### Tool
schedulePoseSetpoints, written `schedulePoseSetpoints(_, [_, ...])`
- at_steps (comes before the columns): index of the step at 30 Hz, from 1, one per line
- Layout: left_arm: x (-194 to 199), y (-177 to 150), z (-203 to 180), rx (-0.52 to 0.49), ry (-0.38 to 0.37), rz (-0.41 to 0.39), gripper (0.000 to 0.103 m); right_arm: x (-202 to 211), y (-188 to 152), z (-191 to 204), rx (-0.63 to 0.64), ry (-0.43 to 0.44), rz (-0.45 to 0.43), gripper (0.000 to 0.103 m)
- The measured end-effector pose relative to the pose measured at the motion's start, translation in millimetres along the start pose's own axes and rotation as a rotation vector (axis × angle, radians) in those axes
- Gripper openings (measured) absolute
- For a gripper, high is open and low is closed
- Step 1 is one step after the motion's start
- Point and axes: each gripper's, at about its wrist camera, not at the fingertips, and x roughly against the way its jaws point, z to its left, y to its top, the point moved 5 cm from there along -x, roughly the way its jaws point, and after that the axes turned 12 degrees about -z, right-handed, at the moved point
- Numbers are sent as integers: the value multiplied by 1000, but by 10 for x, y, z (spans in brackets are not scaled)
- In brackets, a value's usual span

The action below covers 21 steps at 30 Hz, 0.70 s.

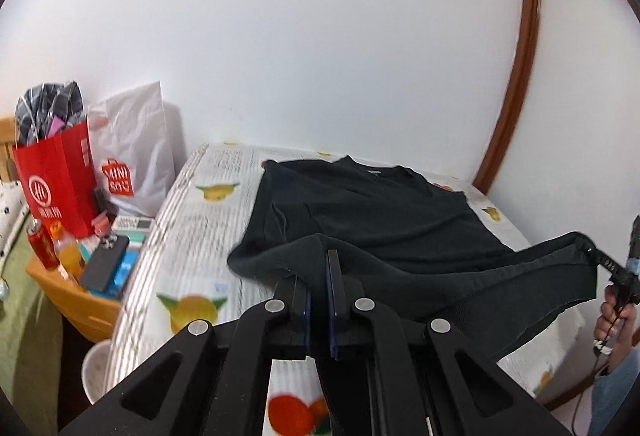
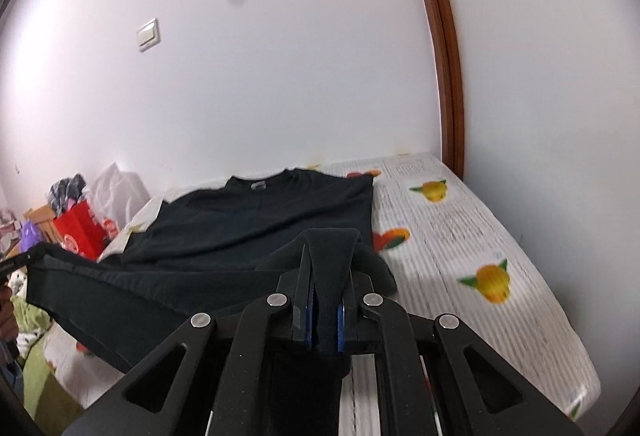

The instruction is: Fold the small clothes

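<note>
A black T-shirt [image 1: 372,208] lies on a table covered with a fruit-print cloth [image 1: 200,220], its collar toward the wall. My left gripper [image 1: 320,268] is shut on the shirt's near hem at one corner and holds it lifted off the table. My right gripper [image 2: 326,276] is shut on the other hem corner of the T-shirt [image 2: 260,212], with fabric bunched between its pads. The hem hangs stretched between the two grippers above the table. The right gripper also shows at the right edge of the left wrist view [image 1: 588,248].
A red paper bag [image 1: 60,184] and a white MINISO bag [image 1: 132,156] stand left of the table. A wooden tray [image 1: 80,296] below them holds a red can, an orange bottle and a phone. A white wall and a brown door frame [image 1: 516,76] are behind.
</note>
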Motion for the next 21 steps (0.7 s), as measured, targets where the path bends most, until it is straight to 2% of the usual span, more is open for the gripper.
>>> schedulePoseSetpoints(5, [-380, 233, 15, 13, 42, -7, 6, -492, 248, 57, 16, -28, -9, 7])
schedulePoseSetpoints(12, [-1132, 348, 55, -9, 129, 62, 6, -1260, 416, 79, 56, -51, 19, 8])
schedulePoseSetpoints(16, [-1538, 283, 114, -20, 151, 112, 6, -1715, 327, 13, 49, -71, 67, 8])
schedulePoseSetpoints(21, [-1952, 92, 188, -17, 190, 183, 7, -2286, 11, -131, 19, -116, 170, 8])
